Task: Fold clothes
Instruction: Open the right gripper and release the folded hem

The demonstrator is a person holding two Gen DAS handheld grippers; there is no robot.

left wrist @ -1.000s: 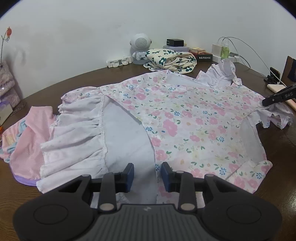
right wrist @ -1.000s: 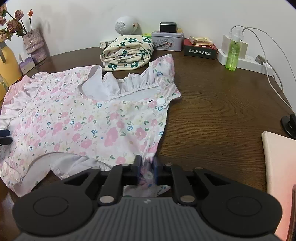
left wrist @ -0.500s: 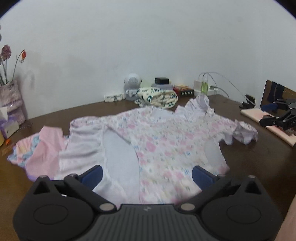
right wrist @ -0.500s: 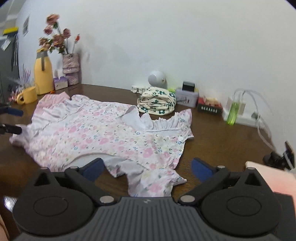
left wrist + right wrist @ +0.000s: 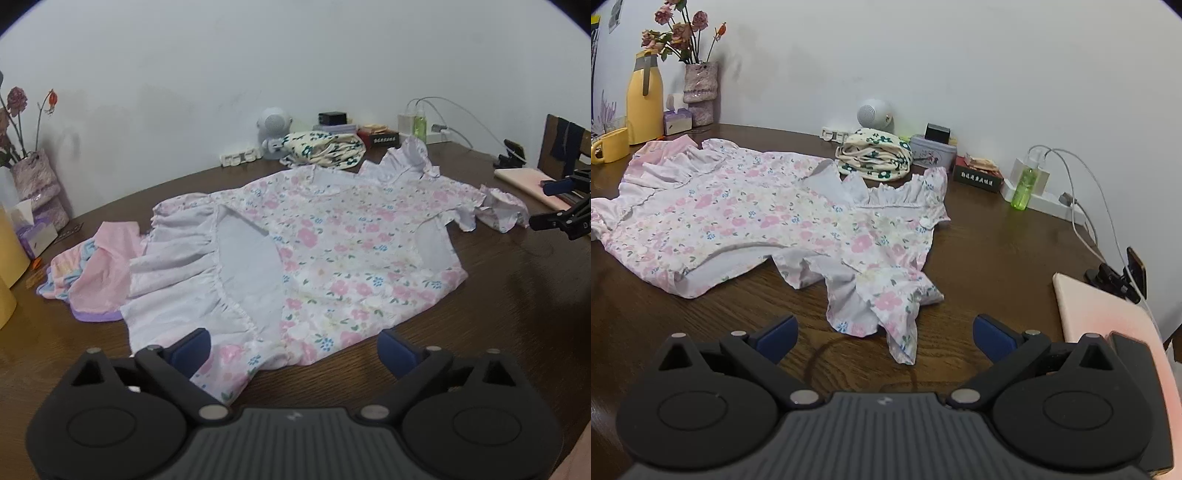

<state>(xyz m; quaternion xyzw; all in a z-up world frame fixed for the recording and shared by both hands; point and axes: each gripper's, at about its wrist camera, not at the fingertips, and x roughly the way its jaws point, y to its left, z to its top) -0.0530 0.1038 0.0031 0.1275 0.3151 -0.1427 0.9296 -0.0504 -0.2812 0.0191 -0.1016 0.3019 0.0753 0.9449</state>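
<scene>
The left gripper point(image 5: 293, 343) hangs just above the near edge of a brown wooden table point(image 5: 517, 295), its blue-padded jaws spread wide and holding nothing. The right gripper point(image 5: 882, 332) is the same: jaws wide apart, empty, poised over bare wood. Between and beyond them a floral dress point(image 5: 332, 243) lies spread flat across the table, white cloth printed with pink and blue flowers. Its ruffled hem sits by the left gripper, with the plain lining showing where a flap is turned back. One frilled sleeve point(image 5: 886, 302) lies crumpled just ahead of the right gripper, and the frilled collar points toward the far wall. A pink garment point(image 5: 99, 269) lies partly under the hem on the left side. Farther back, near the wall, a folded cream garment with green flowers point(image 5: 875, 158) rests beside a small round speaker point(image 5: 875, 114), a tin and a green bottle point(image 5: 1025, 184) on a power strip. A yellow flask point(image 5: 644, 99) and a vase of dried flowers stand at the far left. Judging from this, one item looks finished and set aside. The dress looks barely begun, laid out but with its real folds yet to come, and the pink garment waits after it.
</scene>
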